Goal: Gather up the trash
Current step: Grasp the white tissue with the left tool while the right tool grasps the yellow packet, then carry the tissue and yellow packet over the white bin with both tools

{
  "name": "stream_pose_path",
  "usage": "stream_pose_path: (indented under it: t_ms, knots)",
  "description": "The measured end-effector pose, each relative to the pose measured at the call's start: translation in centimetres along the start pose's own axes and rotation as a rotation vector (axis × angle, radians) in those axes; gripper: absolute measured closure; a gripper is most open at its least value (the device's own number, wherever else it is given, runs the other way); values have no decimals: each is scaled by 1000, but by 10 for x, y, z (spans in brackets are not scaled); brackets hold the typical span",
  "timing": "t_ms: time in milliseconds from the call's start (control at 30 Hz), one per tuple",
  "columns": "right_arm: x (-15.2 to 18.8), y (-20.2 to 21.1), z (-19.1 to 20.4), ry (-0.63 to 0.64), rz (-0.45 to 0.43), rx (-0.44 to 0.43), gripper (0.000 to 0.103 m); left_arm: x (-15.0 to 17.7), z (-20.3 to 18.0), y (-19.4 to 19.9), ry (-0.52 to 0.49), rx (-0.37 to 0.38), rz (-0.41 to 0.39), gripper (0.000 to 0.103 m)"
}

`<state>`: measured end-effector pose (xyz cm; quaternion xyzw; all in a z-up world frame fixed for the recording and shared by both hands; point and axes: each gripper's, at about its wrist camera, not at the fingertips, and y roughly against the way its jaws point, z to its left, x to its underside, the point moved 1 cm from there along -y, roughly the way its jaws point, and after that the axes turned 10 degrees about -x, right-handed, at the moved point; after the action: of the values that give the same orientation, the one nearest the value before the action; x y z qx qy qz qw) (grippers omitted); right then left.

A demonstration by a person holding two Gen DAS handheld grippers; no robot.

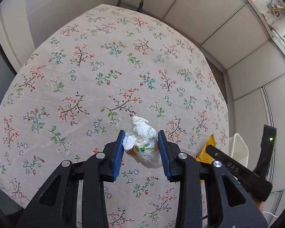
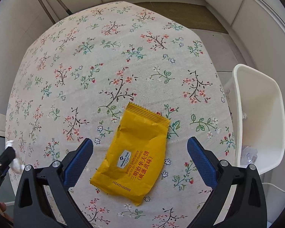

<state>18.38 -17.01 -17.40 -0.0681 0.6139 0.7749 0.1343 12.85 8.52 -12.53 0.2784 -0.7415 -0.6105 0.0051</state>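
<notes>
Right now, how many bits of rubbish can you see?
2: a crumpled tissue gripped in the left tool, and a yellow wrapper on the tablecloth between the right tool's open fingers.

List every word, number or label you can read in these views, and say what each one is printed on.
"Member's Mark": white badge on the yellow wrapper.
"WAFFLE SANDWICH": same wrapper; the smaller English line beneath is blurred.
"三明治华夫饼 (咸蛋黄味)": orange print on the wrapper.
"B2028012ZK231": batch code at the wrapper's edge; some characters uncertain.
"DAS": embossed on the right tongs body, partly legible.
Crumpled tissue: coloured print, no readable text.
</notes>
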Motion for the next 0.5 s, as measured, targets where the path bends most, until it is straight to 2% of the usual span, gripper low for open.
stream_pose_path:
  t_ms: [100,200,267,300,333,400,500]
  knots:
    - [2,-15,-2,-55,36,-4,7,-2,6,12,-12,-5,-30,70]
    - [7,-32,-5,-136,96,-72,6,-1,10,15,-14,-4,-34,70]
    - [10,-35,-2,-146,83,-72,9,0,13,14,-13,-3,-29,70]
    - [10,-35,2,-132,75,-80,15,0,14,14,-13,-6,-28,70]
    - [10,-34,6,-118,66,-79,32,0,15,14,-14,-9,-28,70]
    - [9,-28,14,-82,38,-72,54,0,17,14,-12,-13,-31,70]
    - [9,-25,17,-92,37,-150,60,-1,17,15,-7,-12,-38,70]
